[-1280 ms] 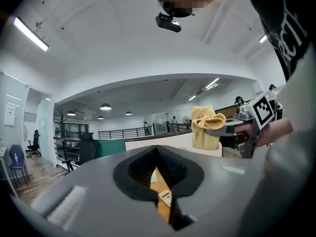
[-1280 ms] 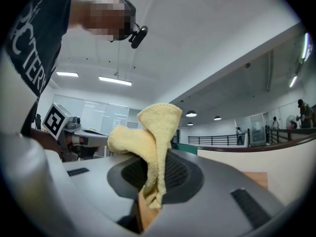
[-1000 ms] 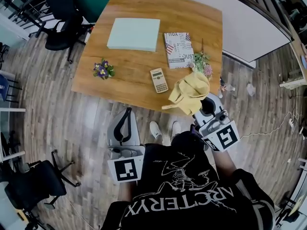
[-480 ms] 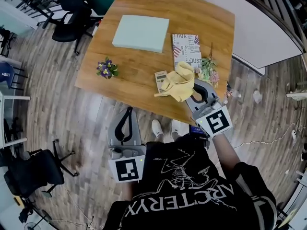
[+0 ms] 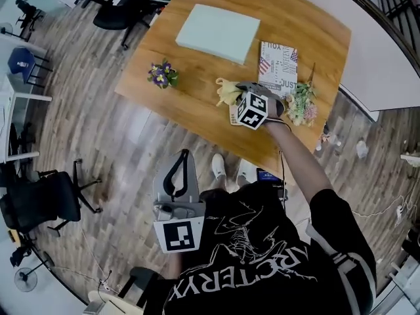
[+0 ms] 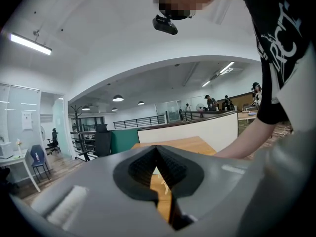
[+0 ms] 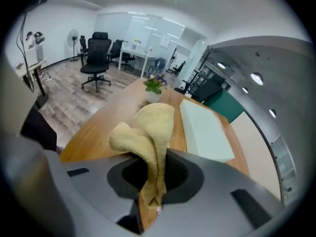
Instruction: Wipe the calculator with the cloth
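The yellow cloth (image 5: 226, 92) is pinched in my right gripper (image 5: 237, 92), which reaches over the wooden table (image 5: 197, 104). It lies where the calculator is. Only a pale sliver of the calculator (image 5: 233, 118) shows beside the gripper's marker cube; the rest is hidden. In the right gripper view the cloth (image 7: 148, 125) bunches out ahead of the shut jaws of the right gripper (image 7: 151, 171). My left gripper (image 5: 182, 157) hangs low over the floor near the person's body, jaws shut with nothing between them. The left gripper (image 6: 159, 166) points toward the table (image 6: 185, 144).
A pale green box (image 5: 218, 33) lies at the table's far side. A printed book (image 5: 279, 64) and pink flowers (image 5: 302, 105) sit right of the gripper, purple flowers (image 5: 161, 75) to its left. Office chairs (image 5: 39, 202) stand on the wood floor.
My right gripper has carried the cloth from the table's near edge inward onto the calculator, which is now mostly covered. The left gripper has stayed put.
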Tool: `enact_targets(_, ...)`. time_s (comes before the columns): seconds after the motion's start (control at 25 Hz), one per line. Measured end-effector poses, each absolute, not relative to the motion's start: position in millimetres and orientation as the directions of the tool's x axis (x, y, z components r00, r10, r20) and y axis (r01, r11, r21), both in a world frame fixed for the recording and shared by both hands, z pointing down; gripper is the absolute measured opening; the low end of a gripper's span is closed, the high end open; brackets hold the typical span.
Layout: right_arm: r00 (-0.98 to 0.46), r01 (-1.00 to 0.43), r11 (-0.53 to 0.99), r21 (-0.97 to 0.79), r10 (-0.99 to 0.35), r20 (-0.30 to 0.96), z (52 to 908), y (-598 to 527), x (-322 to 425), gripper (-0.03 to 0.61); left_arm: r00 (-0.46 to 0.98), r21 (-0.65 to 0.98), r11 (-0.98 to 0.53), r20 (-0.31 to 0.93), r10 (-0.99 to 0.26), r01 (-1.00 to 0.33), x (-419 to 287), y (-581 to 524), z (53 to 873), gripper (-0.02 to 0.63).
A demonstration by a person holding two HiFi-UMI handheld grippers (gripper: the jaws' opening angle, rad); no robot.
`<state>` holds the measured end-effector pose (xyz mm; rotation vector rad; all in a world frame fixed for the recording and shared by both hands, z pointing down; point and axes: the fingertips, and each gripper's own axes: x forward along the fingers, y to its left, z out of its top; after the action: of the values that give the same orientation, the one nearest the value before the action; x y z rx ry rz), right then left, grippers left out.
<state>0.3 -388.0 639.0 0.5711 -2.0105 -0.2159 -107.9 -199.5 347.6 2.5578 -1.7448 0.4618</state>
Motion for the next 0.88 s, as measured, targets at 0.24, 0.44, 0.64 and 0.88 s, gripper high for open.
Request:
enact_targets(0.24, -0.266, -0.194, 0.909, 0.37, -0.412, 0.872, 707.8, -399.5, -7.6, 0.057, 0.283, -0.183, -0.342, 0.284, -0.916, -0.922, -121.9, -179.7, 349.8, 0.011)
enact_targets(0.44, -0.245, -0.142, 0.914, 0.379, -0.404, 0.881, 721.0, -397.3, -8.1, 0.057, 0.252, -0.176, -0.307, 0.279, -0.927, -0.935, -129.8, -173.1, 351.0, 0.011)
enact_targets(0.64, -0.234, -0.124, 0.923, 0.365, -0.385, 0.893, 727.0, -384.5, -7.4, 0.057, 0.229, -0.183, -0.286, 0.277, -0.933, -0.941, -139.3, -162.0, 349.4, 0.011)
enact_targets(0.88, -0.243, -0.135, 0.941, 0.311, -0.335, 0.91, 727.9, -356.9, -6.2, 0.057, 0.25, -0.175, -0.299, 0.254, -0.934, -0.938, -135.9, -160.2, 345.2, 0.011)
